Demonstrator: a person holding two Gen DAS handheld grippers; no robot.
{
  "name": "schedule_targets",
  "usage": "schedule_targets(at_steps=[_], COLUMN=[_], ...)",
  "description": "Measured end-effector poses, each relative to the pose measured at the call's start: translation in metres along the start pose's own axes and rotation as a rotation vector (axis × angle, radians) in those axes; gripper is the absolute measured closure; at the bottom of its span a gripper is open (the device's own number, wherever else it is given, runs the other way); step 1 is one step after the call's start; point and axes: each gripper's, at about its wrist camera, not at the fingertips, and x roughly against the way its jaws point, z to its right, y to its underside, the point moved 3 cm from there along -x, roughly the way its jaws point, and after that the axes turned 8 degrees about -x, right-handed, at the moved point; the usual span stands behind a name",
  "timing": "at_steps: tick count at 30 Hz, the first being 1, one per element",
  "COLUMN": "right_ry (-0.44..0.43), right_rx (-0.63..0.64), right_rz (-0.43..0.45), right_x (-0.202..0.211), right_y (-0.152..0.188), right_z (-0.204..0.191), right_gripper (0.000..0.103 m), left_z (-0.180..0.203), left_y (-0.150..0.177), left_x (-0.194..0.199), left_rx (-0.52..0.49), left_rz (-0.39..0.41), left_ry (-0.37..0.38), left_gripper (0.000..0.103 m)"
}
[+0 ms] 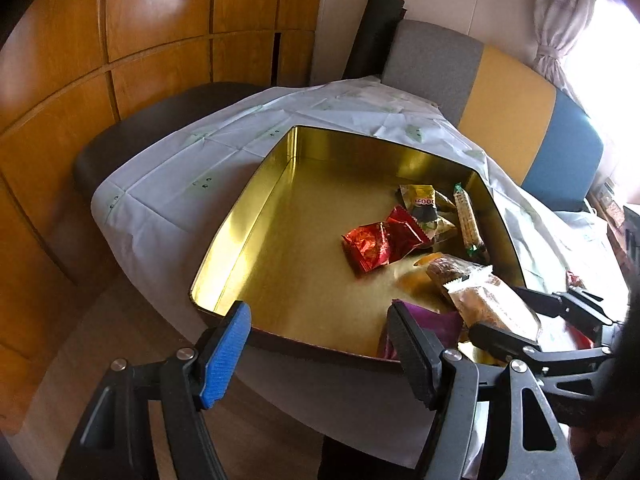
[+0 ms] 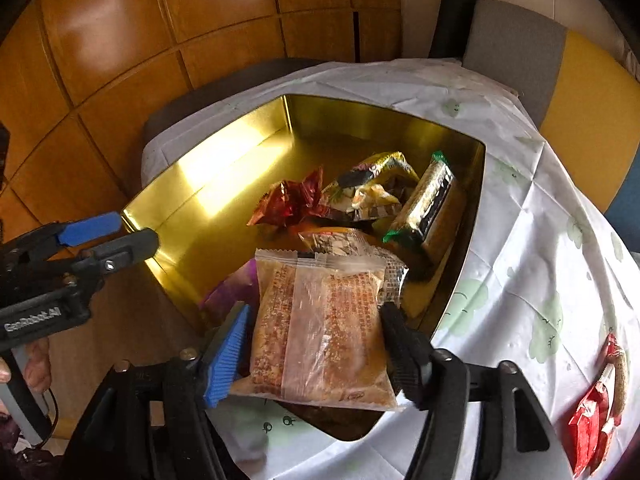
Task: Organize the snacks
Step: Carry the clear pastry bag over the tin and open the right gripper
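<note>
Right wrist view: the right hand-held gripper (image 2: 316,344) clamps a clear-wrapped brown pastry packet (image 2: 320,328) between its blue and black pads, poised over the near corner of the gold tin (image 2: 224,184), above a purple packet (image 2: 236,284) already inside. Beyond it in the tin lie a crinkled red foil packet (image 2: 292,200), a yellow-and-black pouch (image 2: 372,184) and a green-ended cracker sleeve (image 2: 428,204). More red-wrapped snacks (image 2: 596,412) wait on the cloth-covered counter (image 2: 532,240), well to the right of the tin.

In the left wrist view, the left hand-held gripper (image 1: 316,344) hangs empty, jaws spread wide, just off the tin's near rim.

The likely risk: the pastry's slick, puffy film could slide from the pads, or be crushed if squeezed harder. Released this near the rim, the packet could tip out onto the counter. The tin's smooth, mirror-bright metal floor gives loose packets little grip, and its thin upright walls could snag a wrapper's serrated edge. The creased plastic cloth may let the tin skid if either gripper knocks it.
</note>
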Motion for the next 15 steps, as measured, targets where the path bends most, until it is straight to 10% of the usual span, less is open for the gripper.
schedule_targets(at_steps=[4, 8, 15], right_ry=[0.029, 0.048, 0.123], right_rx=[0.005, 0.019, 0.082], right_rz=[0.04, 0.075, 0.06], right_x=[0.011, 0.021, -0.007], right_y=[-0.002, -0.001, -0.013], right_z=[0.0, -0.004, -0.005], right_gripper=[0.035, 0.062, 0.063], left_z=[0.003, 0.004, 0.011], left_y=[0.0, -0.002, 0.0], left_x=[0.002, 0.003, 0.006], left_rx=[-0.008, -0.009, -0.03], left_rz=[0.005, 0.011, 0.012], left_ry=[0.006, 0.006, 0.01], left_gripper=[0.032, 0.032, 0.032])
